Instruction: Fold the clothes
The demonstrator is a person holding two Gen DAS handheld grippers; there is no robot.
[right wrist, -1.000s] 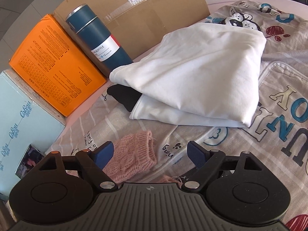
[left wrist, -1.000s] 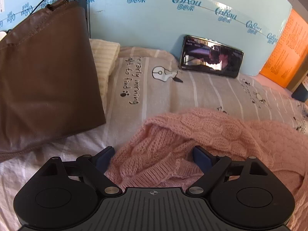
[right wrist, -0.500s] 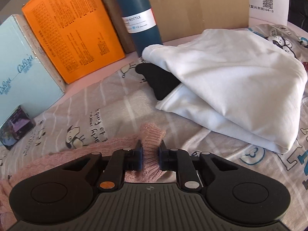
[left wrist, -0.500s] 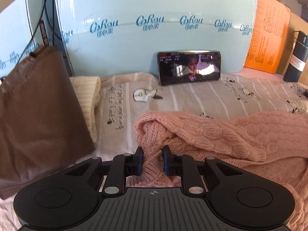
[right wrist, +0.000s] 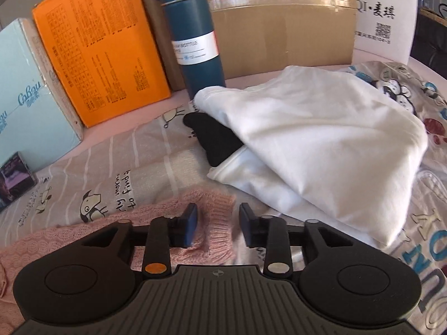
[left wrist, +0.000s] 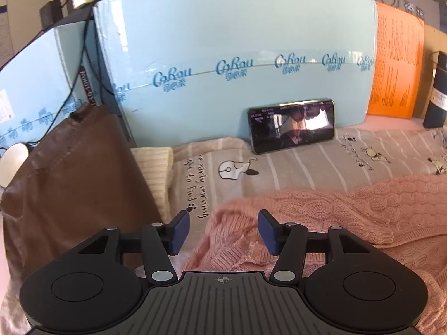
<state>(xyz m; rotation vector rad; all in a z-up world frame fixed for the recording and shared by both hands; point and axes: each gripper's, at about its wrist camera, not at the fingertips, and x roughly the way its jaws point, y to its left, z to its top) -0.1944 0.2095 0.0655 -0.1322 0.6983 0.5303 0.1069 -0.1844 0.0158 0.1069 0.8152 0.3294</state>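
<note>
On the printed striped bedsheet (left wrist: 301,167) the pink knitted sweater (left wrist: 349,217) lies crumpled, spreading to the right in the left wrist view. The left hand-held gripper (left wrist: 223,230) stands wide, its blue pads apart over the sweater's near left edge, gripping nothing. To the left lies a brown garment (left wrist: 75,184) with a cream knit (left wrist: 156,167) just beside it. A phone (left wrist: 292,125) leans against the far light blue box (left wrist: 237,64).

In the right wrist view the right hand-held gripper (right wrist: 218,226) is moderately wide, with the sweater's ribbed cuff (right wrist: 220,223) lying between its fingers, not clamped. A folded white garment (right wrist: 321,145) lies far right, over something black (right wrist: 215,139). A dark blue bottle (right wrist: 195,36) stands between an orange box (right wrist: 97,42) and a cardboard box (right wrist: 279,22).
</note>
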